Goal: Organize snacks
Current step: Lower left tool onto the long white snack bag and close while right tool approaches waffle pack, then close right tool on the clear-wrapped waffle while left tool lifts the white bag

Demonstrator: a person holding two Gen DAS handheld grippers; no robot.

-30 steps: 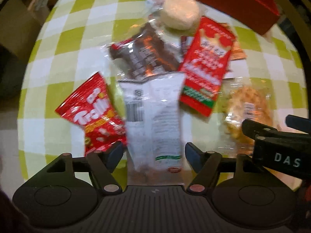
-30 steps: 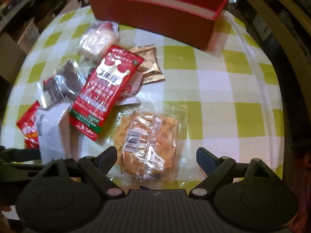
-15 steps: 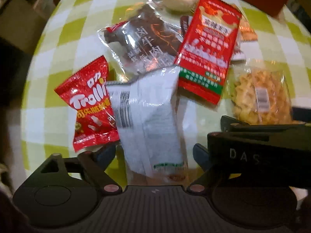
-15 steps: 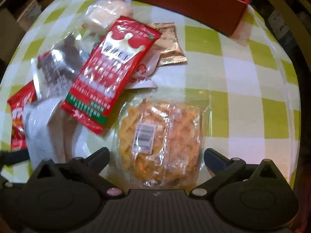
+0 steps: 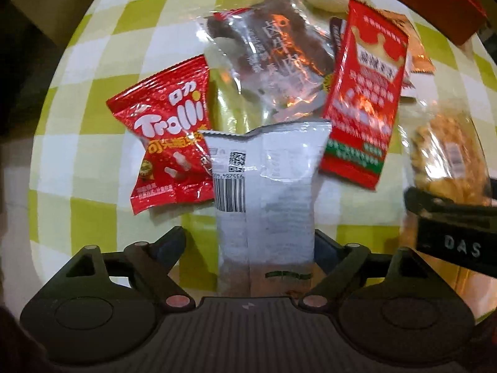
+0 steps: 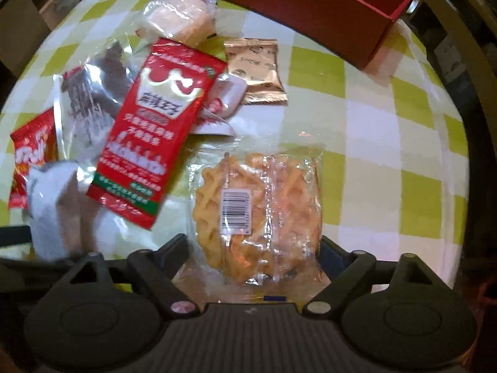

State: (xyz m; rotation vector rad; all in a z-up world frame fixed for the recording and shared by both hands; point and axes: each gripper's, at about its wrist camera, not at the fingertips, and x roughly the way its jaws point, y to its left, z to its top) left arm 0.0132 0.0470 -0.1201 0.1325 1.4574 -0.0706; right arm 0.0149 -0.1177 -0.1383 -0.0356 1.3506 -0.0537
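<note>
Between the spread fingers of the left gripper [image 5: 250,242] lay the white snack packet [image 5: 264,192], now deeper in than a second before. The right gripper [image 6: 253,248], also spread, had closed in around the waffle pack [image 6: 257,217] (both ungrasped). Far right waited the red box [image 6: 313,9].

Green and white checked tablecloth, with dim room clutter around it

The tablecloth [image 5: 93,143] covers the whole surface, with squares in yellow-green and white, and it shows also in the right wrist view [image 6: 388,143]. Beyond its far left edge stands a brown cardboard box [image 5: 46,3] in the shadow. In the right wrist view more brown boxes [image 6: 18,31] stand at the upper left, dark and unclear.
</note>
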